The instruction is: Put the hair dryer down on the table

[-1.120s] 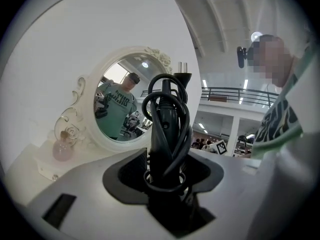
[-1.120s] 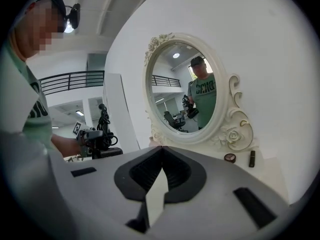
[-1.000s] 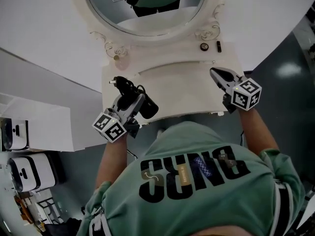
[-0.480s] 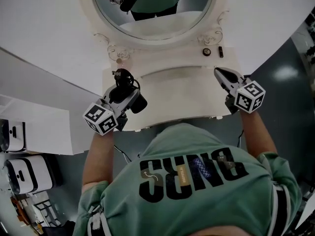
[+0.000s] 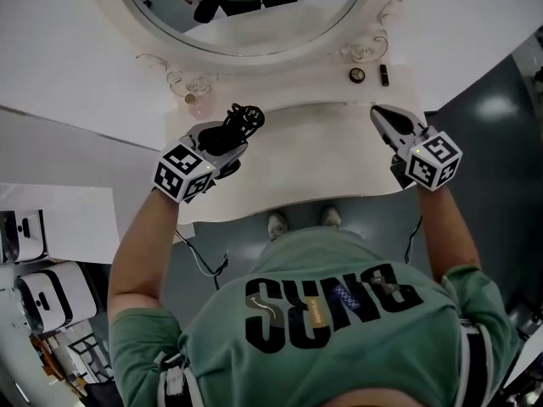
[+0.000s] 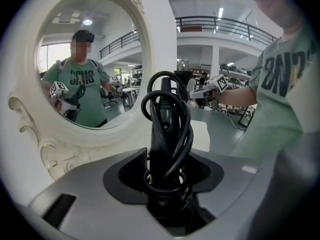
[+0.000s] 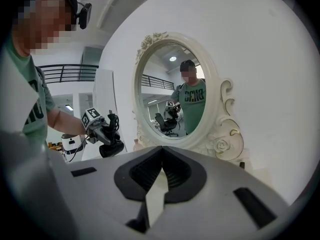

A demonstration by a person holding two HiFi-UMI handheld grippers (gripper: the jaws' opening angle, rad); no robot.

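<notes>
Left gripper (image 5: 231, 139) has swung forward toward the mirror (image 5: 254, 32) since a second ago, jaws clamped on the cord-wrapped hair dryer (image 6: 165, 129), held up over the table (image 5: 314, 164), while the right gripper (image 5: 376, 113) hangs pinched together, empty.

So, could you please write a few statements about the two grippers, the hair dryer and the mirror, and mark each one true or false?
1. The left gripper is closed on the hair dryer. True.
2. The right gripper holds a comb. False: its jaws are together with nothing between them.
3. A black cord is wound around the hair dryer. True.
4. The mirror is square with a plain frame. False: it is oval, in an ornate white frame.
</notes>
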